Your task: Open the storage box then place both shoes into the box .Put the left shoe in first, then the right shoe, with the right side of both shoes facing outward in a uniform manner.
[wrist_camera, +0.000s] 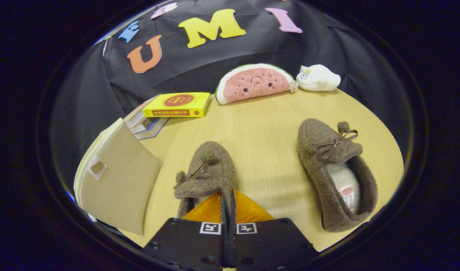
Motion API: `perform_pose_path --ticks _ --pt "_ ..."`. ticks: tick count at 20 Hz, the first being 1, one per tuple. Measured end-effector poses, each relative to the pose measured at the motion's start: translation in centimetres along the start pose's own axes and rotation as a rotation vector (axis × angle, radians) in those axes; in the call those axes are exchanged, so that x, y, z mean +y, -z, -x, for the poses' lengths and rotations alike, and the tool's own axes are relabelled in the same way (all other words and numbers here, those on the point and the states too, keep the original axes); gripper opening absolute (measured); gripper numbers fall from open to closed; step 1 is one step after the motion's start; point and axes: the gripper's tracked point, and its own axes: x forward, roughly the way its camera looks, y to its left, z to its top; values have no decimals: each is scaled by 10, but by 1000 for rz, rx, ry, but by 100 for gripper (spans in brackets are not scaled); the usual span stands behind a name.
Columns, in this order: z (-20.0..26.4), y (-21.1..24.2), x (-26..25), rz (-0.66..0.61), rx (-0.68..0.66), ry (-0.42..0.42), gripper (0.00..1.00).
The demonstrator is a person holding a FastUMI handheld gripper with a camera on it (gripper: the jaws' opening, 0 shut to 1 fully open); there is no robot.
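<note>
Two brown fuzzy shoes with bows and pompoms lie on the wooden table (267, 124), toes pointing away from me. The left-hand shoe (209, 169) sits right at my fingers. My gripper (228, 205) is shut on the rim of its opening, and a thin strip of its side wall shows between the two fingers. The other shoe (327, 165) lies apart to the right, with white stuffing in its opening. The beige storage box (117, 184) stands to the left of the held shoe, its lid flap raised and tilted toward the shoe. The box's inside is hidden.
A stack of books with a yellow one (179, 104) on top lies behind the box. A watermelon plush (254, 82) and a white plush (318, 78) rest at the table's far edge against the black cloth wall.
</note>
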Motion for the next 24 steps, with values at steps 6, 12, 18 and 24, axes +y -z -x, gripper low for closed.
perform_pose_path --ticks 6,12,18,24 --pt "29 -10 24 -48 -47 -54 0" --pt "79 -45 82 -67 -111 -135 0" --pt "131 -80 147 -71 -196 -198 0" --pt "132 -80 229 -139 -207 -258 0"
